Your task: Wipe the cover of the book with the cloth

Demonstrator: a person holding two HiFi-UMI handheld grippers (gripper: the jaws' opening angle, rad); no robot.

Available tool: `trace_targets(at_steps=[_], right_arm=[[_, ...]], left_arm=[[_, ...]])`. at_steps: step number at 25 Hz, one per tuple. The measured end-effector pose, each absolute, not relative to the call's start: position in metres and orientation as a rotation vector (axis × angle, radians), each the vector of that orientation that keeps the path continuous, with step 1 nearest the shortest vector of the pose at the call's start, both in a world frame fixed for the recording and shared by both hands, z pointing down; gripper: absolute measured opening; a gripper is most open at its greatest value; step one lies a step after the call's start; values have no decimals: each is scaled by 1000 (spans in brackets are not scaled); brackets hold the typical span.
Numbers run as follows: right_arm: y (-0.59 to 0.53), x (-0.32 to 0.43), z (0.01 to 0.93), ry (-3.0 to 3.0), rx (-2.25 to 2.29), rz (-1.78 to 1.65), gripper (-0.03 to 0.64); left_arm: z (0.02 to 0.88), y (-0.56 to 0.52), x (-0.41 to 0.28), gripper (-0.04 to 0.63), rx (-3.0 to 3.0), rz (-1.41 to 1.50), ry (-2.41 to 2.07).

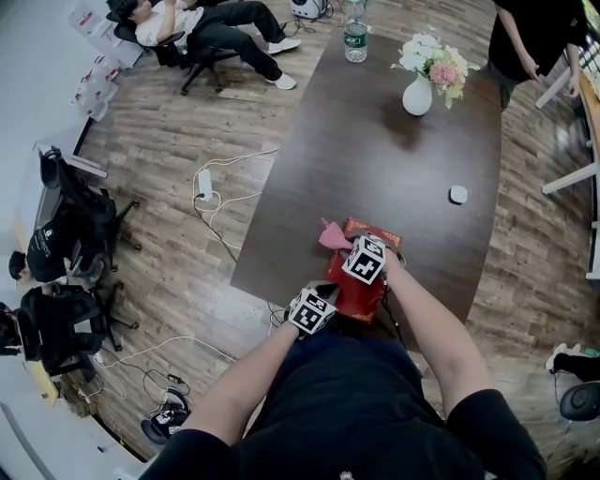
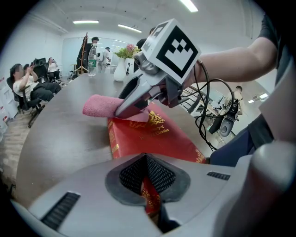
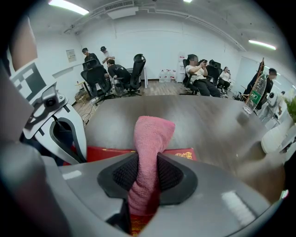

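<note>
A red book (image 1: 361, 286) (image 2: 155, 136) with gold print lies at the near edge of the dark table (image 1: 375, 159). My left gripper (image 1: 314, 309) (image 2: 147, 185) is shut on the book's near edge. My right gripper (image 1: 366, 258) (image 2: 122, 111) (image 3: 145, 185) is shut on a rolled pink cloth (image 1: 333, 234) (image 2: 101, 105) (image 3: 150, 152). The cloth rests on the book's far end and sticks out past it over the table.
On the table stand a white vase of flowers (image 1: 422, 80), a water bottle (image 1: 354, 33) and a small white object (image 1: 458, 194). A person (image 1: 206, 28) sits in a chair at the far left. Cables (image 1: 220, 202) lie on the floor.
</note>
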State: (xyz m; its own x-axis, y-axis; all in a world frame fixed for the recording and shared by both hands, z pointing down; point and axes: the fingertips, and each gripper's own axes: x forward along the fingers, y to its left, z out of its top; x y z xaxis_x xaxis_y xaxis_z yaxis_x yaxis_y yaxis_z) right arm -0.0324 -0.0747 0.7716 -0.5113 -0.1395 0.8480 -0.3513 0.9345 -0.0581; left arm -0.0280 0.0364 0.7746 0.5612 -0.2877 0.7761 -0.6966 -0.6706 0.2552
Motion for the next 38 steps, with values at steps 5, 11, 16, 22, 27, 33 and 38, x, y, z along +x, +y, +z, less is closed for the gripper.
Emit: trace_targets(at_steps=[5,11,16,22,27,33,38], right_arm=[[-73,-28,774,-2105,353,273,115],[-72,-23,775,-2102,357,282,115],[-70,-20,776,-2100,360,277,115],[-69,-16,775,-2100,365,274,115],[-66,-13,773,-2096,366,280,115],[-64,-9,776,-2096,378,285,115],[-64,-3,776,-2095,395,284,115]], left_arm=[[771,40,-31,-6,2212,1009,-780],[774,39,-30,-6,2215,1003,-784],[773,41,-31,-6,2206,1016,-783],[772,40,-31,-6,2213,1003,-789],[770,40,-31,-6,2217,1006,-793],[773,41,-30,-6,2219,1001,-791],[773,42,-30,-6,2211,1009,-792]])
